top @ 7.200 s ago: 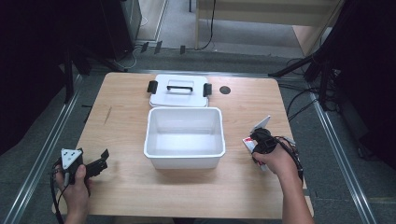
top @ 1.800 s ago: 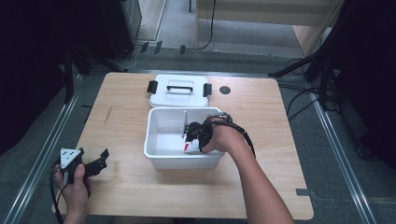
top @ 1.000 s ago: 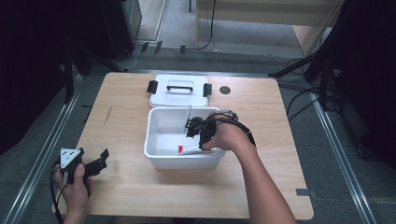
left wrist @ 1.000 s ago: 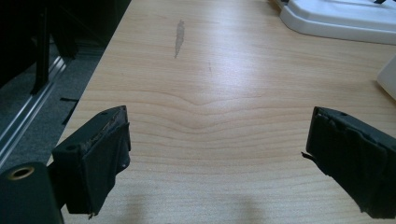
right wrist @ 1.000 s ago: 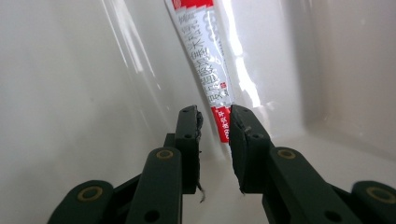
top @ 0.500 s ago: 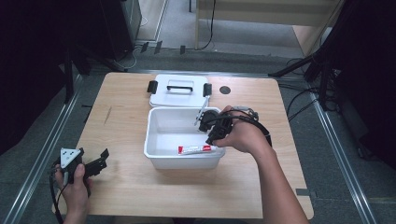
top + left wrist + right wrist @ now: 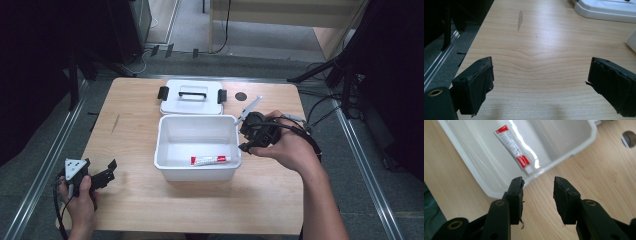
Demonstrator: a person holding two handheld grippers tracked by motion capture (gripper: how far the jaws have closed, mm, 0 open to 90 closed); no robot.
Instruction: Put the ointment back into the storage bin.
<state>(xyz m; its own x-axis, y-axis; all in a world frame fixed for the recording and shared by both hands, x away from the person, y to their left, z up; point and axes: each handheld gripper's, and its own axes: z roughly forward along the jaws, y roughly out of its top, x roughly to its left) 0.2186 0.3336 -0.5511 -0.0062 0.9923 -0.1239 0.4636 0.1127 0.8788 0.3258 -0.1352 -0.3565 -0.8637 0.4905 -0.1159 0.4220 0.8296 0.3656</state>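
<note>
While my left gripper [image 7: 102,176] rests at the table's [image 7: 130,115] near-left corner, jaws wide apart and empty, my right gripper [image 7: 248,134] hangs just outside the white bin's [image 7: 165,131] right rim, jaws parted, nothing between them. Tube [image 7: 210,160] lies flat on the bin floor by the near wall. Lid [image 7: 192,98] sits beyond the bin.

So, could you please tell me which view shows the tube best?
The right gripper view: the tube lies close and unobstructed in the bin, its red ends plain. The high view shows it small; the left gripper view faces bare table.
</note>
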